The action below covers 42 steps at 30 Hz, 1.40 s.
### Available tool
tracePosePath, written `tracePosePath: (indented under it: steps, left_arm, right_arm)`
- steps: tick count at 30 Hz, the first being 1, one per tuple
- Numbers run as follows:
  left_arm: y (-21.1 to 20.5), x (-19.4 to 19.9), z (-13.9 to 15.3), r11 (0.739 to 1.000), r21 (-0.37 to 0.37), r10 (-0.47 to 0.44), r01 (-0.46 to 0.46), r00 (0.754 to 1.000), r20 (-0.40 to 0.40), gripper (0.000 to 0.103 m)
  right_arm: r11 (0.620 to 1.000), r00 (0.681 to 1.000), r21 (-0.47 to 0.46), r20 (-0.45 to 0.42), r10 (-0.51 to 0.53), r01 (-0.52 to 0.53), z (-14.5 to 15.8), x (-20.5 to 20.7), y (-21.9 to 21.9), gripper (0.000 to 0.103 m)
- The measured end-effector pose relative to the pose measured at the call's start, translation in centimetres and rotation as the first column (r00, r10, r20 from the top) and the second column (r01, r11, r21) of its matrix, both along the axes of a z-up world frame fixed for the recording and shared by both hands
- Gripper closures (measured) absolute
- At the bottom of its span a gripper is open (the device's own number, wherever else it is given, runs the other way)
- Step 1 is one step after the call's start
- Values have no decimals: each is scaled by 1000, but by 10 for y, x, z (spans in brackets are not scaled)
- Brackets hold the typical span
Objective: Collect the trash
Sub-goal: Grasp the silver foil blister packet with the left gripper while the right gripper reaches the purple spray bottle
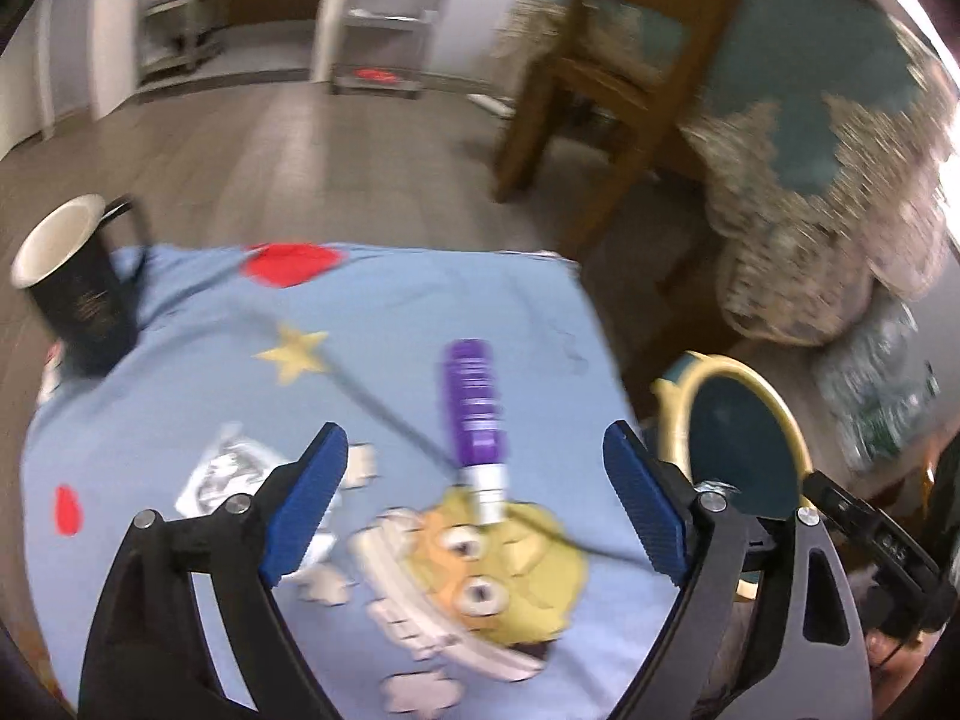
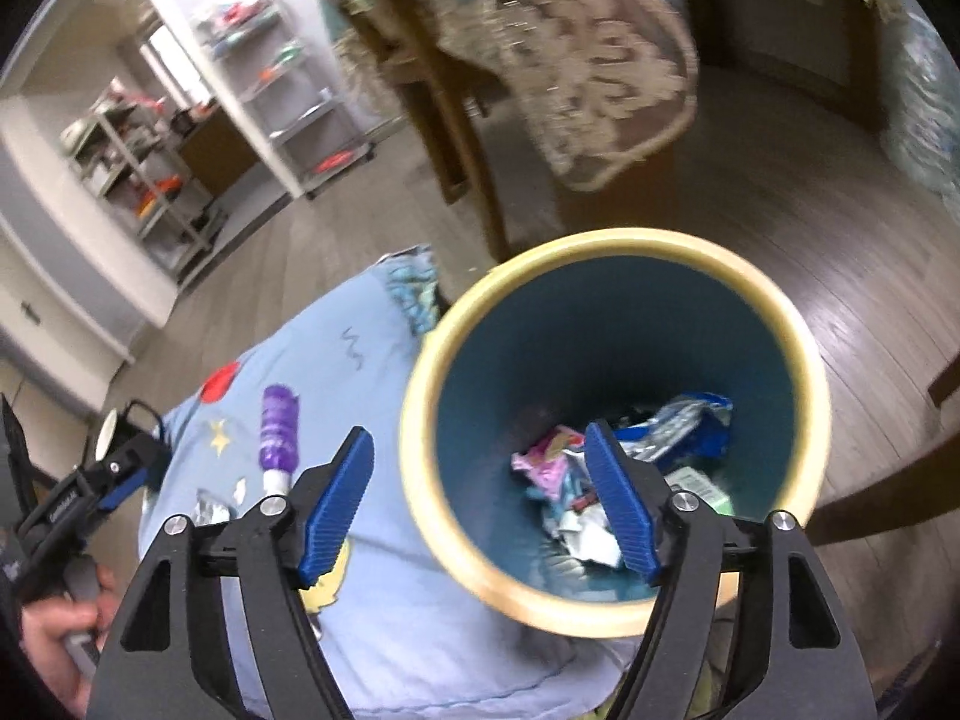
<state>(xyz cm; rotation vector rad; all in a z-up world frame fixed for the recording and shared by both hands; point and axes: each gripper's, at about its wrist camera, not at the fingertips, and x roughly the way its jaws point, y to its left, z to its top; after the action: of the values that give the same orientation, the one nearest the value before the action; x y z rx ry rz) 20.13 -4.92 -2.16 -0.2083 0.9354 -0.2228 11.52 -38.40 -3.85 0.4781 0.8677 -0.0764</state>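
Observation:
A purple bottle with a white neck [image 1: 474, 414] lies on the blue cartoon cloth [image 1: 420, 312], just ahead of my open, empty left gripper [image 1: 477, 507]. A crumpled silver wrapper [image 1: 225, 474] lies by the left finger. It also shows in the right wrist view [image 2: 210, 510], near the bottle [image 2: 277, 441]. My right gripper [image 2: 483, 504] is open and empty above the rim of a blue bin with a cream rim [image 2: 618, 246]. Several crumpled wrappers [image 2: 576, 480] lie in the bin's bottom. The bin shows to the right of the table in the left wrist view [image 1: 780, 408].
A black mug with a white inside [image 1: 75, 288] stands at the cloth's far left corner. A wooden chair [image 1: 600, 72] and a table with a lace cloth [image 1: 840, 180] stand beyond on the wood floor. Metal shelves [image 1: 384, 18] line the far wall.

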Motion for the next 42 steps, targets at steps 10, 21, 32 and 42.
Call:
tracePosePath:
  steps: [10, 21, 32, 42]
  left_arm:
    - [112, 0, -36, 951, -18, 305, -309, 943, -131, 18]
    - [99, 11, -92, 952, -51, 274, -302, 912, -304, 23]
    - [69, 41, -105, 956, 86, 293, -280, 919, -265, 20]
    - [44, 35, -106, 946, 289, 204, -146, 962, -183, 34]
  right_arm:
    - [995, 995, -5, -10, 97, -97, -5, 9, 36, 28]
    - [987, 987, -42, -27, 157, -158, -10, 11, 53, 28]
    - [979, 981, -62, -47, 190, -193, -16, 16, 63, 28]
    - [946, 948, -76, -73, 311, -316, -30, 56, 112, 28]
